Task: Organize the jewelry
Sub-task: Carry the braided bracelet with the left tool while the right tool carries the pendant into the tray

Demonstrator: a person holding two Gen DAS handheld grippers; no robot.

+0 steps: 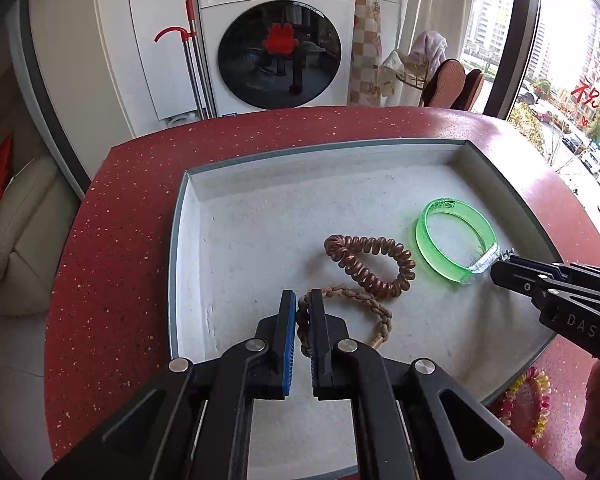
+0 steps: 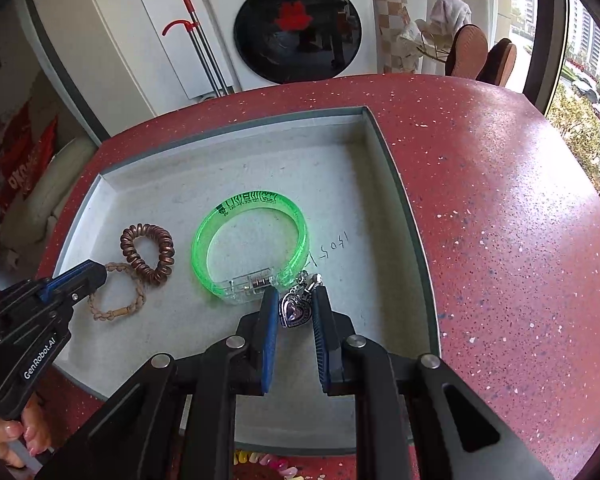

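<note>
A red speckled counter (image 2: 500, 220) in front of a Panasonic washing machine (image 1: 276, 40) carries a shallow grey tray (image 2: 400, 200). The tray already holds three pieces, one each: a green bangle (image 2: 256, 240), a brown spiral band (image 2: 148, 252) and a braided cord bracelet (image 2: 118, 292). The left gripper (image 1: 302, 312), jaws nearly together, pinches the cord at the tray's near left. The right gripper (image 2: 294, 308), jaws closed on a heart pendant (image 2: 296, 308), brings a fourth beside the bangle, and one pastel bead bracelet (image 1: 528, 404) remains on the counter, so I judge the sorting well along.

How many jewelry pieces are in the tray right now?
4: green bangle mid-tray, coil band left of it, braided bracelet at the left gripper, heart charm between right gripper fingers.
</note>
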